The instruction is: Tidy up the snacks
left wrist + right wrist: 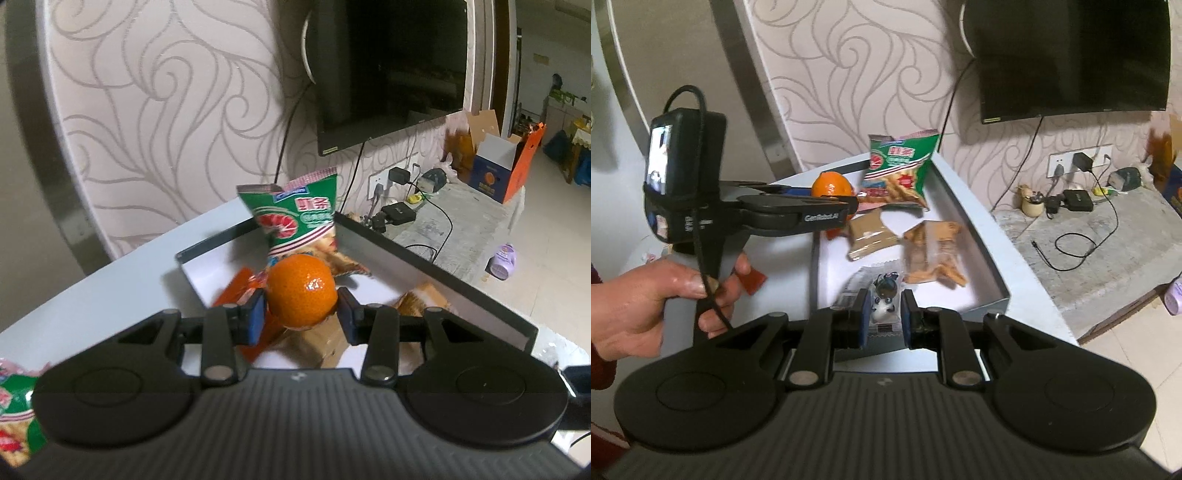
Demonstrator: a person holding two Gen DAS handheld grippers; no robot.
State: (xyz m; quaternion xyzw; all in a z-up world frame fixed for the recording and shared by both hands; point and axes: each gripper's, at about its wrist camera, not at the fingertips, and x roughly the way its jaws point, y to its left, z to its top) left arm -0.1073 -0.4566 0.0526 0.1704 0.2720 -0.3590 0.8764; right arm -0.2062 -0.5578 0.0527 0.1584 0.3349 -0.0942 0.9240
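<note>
In the left wrist view, the left gripper (301,314) pinches an orange (301,291) between its blue pads (256,317), the fruit seated squarely in the gap and bulging forward past the tips. It hangs above the near corner of the open box (424,258), whose white floor lies straight ahead and below. A green snack bag (295,210) stands propped against the far wall of the box, directly beyond the fruit, with brown packets under and to either side of it. Another green bag (14,410) lies on the tabletop at the left edge.

In the right wrist view, the right gripper (882,317) clamps a small clear packet with a black-and-white figure (884,301), its long axis running forward along the fingers and its front end over the near part of the box (979,236). The left gripper (827,201) shows side-on, reaching in from the left with the orange (831,184) at its tip, over the far left part of the box near the green snack bag (903,168). The right is the nearer to bare floor; a release calls, by this reading, mainly for lowering.
</note>
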